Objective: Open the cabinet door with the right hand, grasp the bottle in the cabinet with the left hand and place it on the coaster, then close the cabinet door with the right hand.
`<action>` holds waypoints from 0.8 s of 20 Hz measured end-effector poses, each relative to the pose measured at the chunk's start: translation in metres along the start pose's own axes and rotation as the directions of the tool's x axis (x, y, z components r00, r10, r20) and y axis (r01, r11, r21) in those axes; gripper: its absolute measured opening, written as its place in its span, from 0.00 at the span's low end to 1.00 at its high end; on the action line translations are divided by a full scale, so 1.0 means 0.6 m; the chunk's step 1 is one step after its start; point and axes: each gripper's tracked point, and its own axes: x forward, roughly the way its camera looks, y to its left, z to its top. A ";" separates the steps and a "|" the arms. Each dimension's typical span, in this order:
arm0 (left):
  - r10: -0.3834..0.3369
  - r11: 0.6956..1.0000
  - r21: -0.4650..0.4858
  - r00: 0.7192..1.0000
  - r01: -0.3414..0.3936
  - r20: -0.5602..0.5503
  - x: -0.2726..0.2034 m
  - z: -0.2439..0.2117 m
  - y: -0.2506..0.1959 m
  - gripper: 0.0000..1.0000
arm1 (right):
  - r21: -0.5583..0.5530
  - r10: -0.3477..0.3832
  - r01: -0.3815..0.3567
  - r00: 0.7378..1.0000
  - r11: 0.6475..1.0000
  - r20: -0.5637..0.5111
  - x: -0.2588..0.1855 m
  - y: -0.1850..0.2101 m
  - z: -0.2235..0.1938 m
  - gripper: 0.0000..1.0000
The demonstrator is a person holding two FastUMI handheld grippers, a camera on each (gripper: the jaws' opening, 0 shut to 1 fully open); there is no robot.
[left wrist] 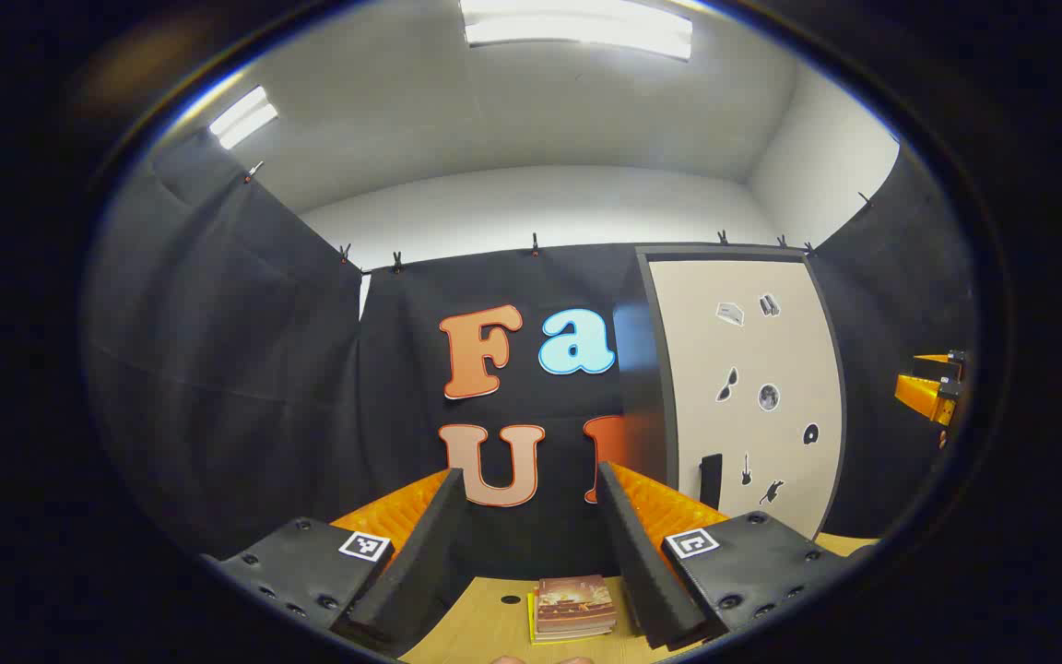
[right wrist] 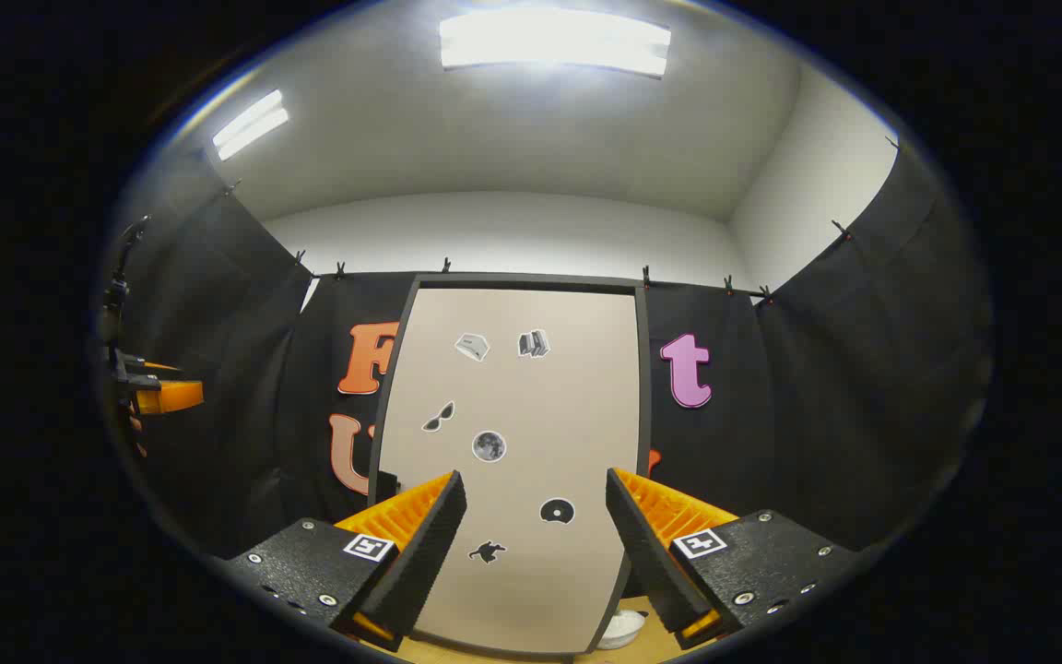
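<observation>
A pale wooden table (left wrist: 494, 627) is showing at the bottom of the left gripper view, running up to the black cloth wall (left wrist: 245, 369) that is hanging from clips around the booth. Above the cloth, white room walls and a ceiling with two bright light panels (left wrist: 577, 32) are lying in view. The cabinet (left wrist: 743, 387) is standing at the far right of the table in the left gripper view, its beige door (right wrist: 517, 461) shut inside a dark frame and carrying small black-and-grey stickers (right wrist: 489, 446). A dark handle (left wrist: 711, 480) is sitting low on the door's left edge. The bottle cannot be seen, the shut door covering the cabinet's inside. A small stack of books (left wrist: 574, 607) is lying on the table just ahead of the left gripper (left wrist: 531, 553), whose jaws are standing wide apart with nothing between them. The right gripper (right wrist: 536, 553) is facing the door squarely, its jaws likewise spread and holding nothing, and the door is filling the gap between them. A small white object (right wrist: 623, 627), blurred and partly cut off, is resting on the table at the door's near right corner. In the right gripper view the left gripper is appearing at the far left edge; in the left gripper view the right one is appearing at the far right edge.
</observation>
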 end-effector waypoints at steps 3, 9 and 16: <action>-0.008 1.000 -0.013 1.000 0.008 -0.001 0.009 -0.009 -0.007 0.90 | 0.009 0.028 -0.028 1.000 1.000 -0.010 0.015 0.015 -0.017 0.92; 0.002 0.999 -0.054 1.000 -0.003 -0.016 0.030 -0.039 -0.012 0.90 | 0.029 0.042 -0.041 0.999 0.999 -0.020 0.033 0.019 -0.035 0.94; 0.007 0.997 -0.074 1.000 -0.007 -0.005 0.044 -0.041 -0.019 0.93 | 0.036 0.060 -0.059 0.997 0.998 -0.042 0.046 0.026 -0.059 0.94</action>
